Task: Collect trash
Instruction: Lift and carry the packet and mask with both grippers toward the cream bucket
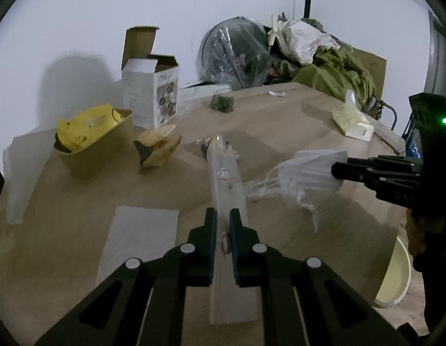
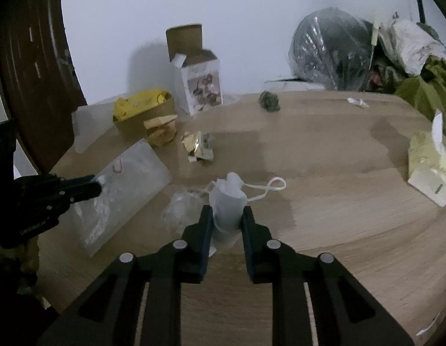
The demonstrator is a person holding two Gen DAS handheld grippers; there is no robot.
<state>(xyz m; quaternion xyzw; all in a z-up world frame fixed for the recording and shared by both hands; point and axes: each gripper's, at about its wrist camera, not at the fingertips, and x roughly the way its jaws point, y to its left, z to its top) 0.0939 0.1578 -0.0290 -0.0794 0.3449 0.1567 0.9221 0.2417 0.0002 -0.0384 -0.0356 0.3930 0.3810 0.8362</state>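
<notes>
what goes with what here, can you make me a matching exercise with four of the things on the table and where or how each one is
Things:
1. face mask
2. clear plastic bag
3. tissue pack
4. white box

States or places:
A. standing by the wall with its flaps open
B. pinched in the right claw
C. lying near the table's right edge
D. pinched in the left claw

Pairs: 1-B, 2-D, 3-C, 4-A
</notes>
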